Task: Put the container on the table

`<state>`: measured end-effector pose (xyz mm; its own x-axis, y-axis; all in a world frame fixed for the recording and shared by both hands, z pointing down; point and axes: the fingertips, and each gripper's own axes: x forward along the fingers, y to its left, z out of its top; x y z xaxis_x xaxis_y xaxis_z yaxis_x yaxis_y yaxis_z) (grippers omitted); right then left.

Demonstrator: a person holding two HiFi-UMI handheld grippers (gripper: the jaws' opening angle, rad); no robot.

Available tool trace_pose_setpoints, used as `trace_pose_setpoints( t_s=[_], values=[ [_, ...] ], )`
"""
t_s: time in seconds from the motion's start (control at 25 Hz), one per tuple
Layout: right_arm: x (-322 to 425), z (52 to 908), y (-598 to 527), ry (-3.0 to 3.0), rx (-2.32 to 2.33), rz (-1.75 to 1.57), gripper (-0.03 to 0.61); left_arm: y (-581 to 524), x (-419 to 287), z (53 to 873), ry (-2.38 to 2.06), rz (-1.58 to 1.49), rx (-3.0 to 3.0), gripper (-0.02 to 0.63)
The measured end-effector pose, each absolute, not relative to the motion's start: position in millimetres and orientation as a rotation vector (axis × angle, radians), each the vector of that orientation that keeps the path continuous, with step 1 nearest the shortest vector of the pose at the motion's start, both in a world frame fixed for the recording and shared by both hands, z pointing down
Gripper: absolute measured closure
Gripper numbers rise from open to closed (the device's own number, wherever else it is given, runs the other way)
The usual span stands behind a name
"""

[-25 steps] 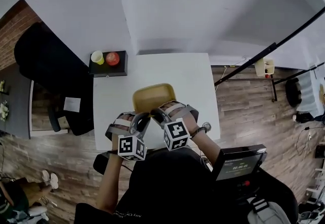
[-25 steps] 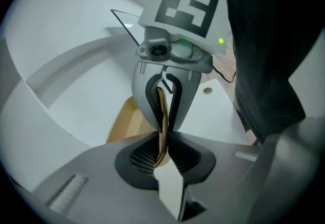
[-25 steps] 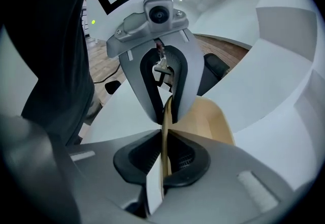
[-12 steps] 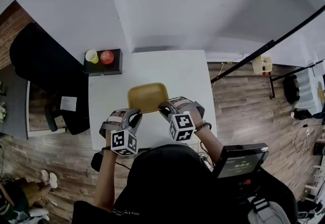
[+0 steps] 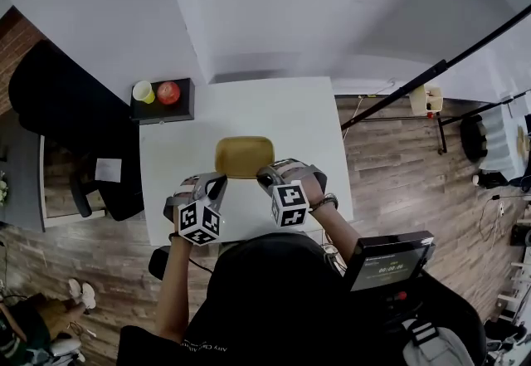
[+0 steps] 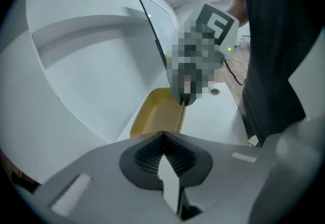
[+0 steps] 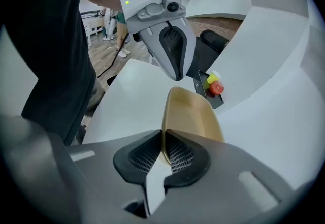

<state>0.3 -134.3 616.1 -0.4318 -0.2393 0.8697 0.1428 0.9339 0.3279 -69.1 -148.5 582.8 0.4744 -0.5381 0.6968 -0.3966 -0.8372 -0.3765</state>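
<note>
Op: Left claw (image 5: 217, 183) and right claw (image 5: 264, 177), head view: both sit at the near long edge of the container (image 5: 245, 155), 1 at each near corner, with me behind them.
QA: Which way is the container from you?
Op: Ahead of both claws, over the middle of the white table (image 5: 307, 119). Its long axis runs side to side across me. It looks down at the tabletop, but I can't tell if the base is flat on it.
QA: Left gripper view?
Op: My left claw's pads are pressed together. They have just been closing, and nothing yellow shows between them. The container starts just past the tips and runs away from them.
QA: Right gripper view?
Op: My right claw is narrow, pinching the container's near rim wall between its pads. The left claw points in at the rim's other end. Touching or not, can't tell.
QA: Which claw matters next?
Op: The right 1, I'd say, since it's the only 1 holding. What's left looks like letting go, then backing toward me across the short axis.
QA: Container looks?
Op: Mustard yellow, a shallow oblong tray with rounded corners and a thin rim. Empty, no lid.
</note>
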Motion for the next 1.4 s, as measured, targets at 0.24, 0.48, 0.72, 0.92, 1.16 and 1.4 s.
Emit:
trace_pose_setpoints(
  t_s=[0.24, 0.48, 0.72, 0.92, 1.16, 1.4],
  values=[
    [2.0, 618.7, -142.8, -1.980, 0.076, -0.421, 0.537, -150.0, -79.0, 585.8, 0.838, -1.251, -2.617, 0.614],
    [-4.3, 619.4, -162.6, -1.991, 0.060, -0.455, 0.537, -159.6, -87.3, 595.9, 0.858, -1.261, -2.643, 0.614],
    [-15.8, 614.3, -174.4, -2.019, 0.018, -0.545, 0.537, -167.5, -86.7, 600.5, 0.884, -1.249, -2.659, 0.614],
    [-23.1, 608.4, -186.7, -2.045, 0.006, -0.608, 0.537, -171.7, -86.5, 604.7, 0.899, -1.249, -2.670, 0.614],
    [-29.7, 612.8, -193.6, -2.049, -0.030, -0.613, 0.537, -180.9, -92.3, 617.5, 0.853, -1.314, -2.620, 0.527],
    [-29.9, 622.7, -201.1, -2.034, -0.040, -0.597, 0.535, -185.9, -91.4, 635.3, 0.799, -1.392, -2.637, 0.466]
  ],
)
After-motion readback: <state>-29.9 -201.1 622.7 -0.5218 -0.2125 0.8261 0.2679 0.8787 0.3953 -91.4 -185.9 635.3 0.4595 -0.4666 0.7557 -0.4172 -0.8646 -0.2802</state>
